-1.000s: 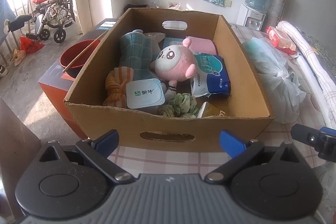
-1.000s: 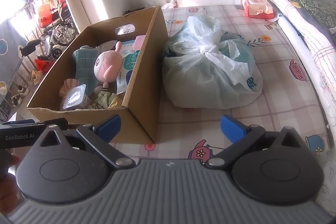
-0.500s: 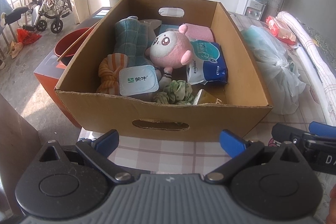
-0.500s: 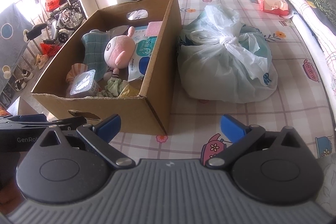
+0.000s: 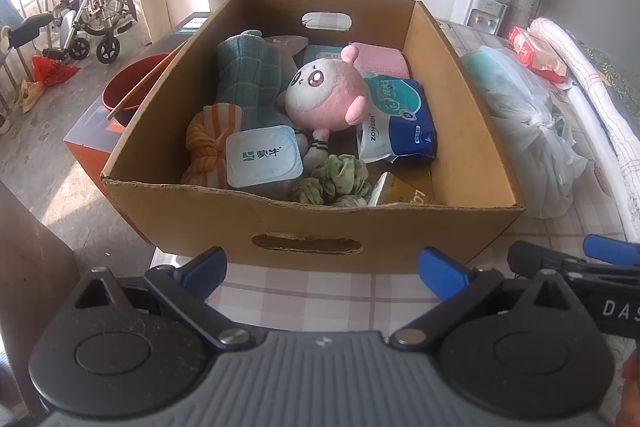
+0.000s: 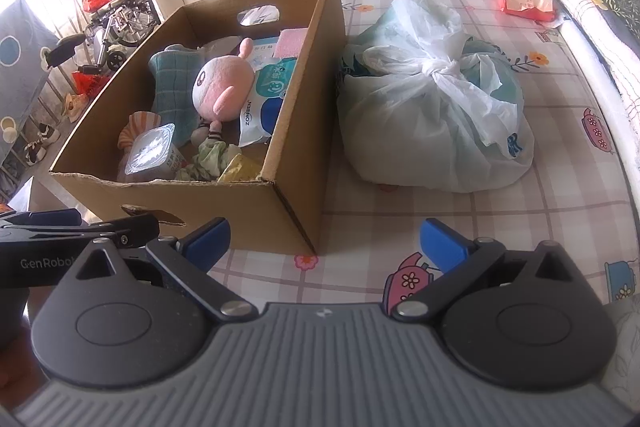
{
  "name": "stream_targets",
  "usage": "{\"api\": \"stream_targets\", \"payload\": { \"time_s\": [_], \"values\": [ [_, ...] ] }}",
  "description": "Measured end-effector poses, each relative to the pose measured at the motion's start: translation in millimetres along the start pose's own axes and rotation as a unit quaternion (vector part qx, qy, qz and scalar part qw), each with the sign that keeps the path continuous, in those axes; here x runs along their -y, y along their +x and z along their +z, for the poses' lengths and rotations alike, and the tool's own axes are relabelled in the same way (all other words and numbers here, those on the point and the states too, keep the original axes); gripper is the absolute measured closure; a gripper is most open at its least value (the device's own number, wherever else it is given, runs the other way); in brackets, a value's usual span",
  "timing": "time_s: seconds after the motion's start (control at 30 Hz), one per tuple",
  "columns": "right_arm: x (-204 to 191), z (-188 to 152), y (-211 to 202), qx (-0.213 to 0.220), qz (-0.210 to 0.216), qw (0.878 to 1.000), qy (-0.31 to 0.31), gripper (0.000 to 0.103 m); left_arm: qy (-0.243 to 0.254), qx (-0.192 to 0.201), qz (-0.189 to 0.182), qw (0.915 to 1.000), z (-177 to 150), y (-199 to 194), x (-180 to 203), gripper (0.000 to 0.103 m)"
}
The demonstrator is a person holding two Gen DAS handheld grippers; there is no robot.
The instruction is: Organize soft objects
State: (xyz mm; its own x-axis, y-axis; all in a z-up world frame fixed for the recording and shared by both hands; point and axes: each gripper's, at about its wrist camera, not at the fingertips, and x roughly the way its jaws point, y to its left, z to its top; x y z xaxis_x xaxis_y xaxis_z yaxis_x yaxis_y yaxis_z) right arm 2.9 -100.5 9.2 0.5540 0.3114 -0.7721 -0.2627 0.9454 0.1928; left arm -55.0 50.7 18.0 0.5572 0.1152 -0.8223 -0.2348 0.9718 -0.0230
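while both tools hang just short of the cardboard box (image 5: 312,223), the left gripper (image 5: 322,269) has its blue fingertips spread wide with nothing between them, and the right gripper (image 6: 324,241) is spread just as wide and empty over the checked tablecloth (image 6: 500,215). inside the box lie the soft things: a pink plush toy (image 5: 326,99) in the middle, a teal towel (image 5: 248,79) at its left, an orange striped cloth (image 5: 212,143) and a green scrunchie (image 5: 336,179) toward the near wall. a blue tissue pack (image 5: 400,123) lies right of the plush. a tied plastic bag (image 6: 436,99) sits beside the box's right wall.
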Motion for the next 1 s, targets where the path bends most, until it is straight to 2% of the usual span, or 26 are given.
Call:
{"api": "stream_targets", "payload": {
  "time_s": [1.0],
  "values": [
    [-7,5,12,-0.013,-0.004,1.0,-0.012,0.001,-0.008,-0.014,0.008,0.9998,2,10,-4,0.001]
  ]
}}
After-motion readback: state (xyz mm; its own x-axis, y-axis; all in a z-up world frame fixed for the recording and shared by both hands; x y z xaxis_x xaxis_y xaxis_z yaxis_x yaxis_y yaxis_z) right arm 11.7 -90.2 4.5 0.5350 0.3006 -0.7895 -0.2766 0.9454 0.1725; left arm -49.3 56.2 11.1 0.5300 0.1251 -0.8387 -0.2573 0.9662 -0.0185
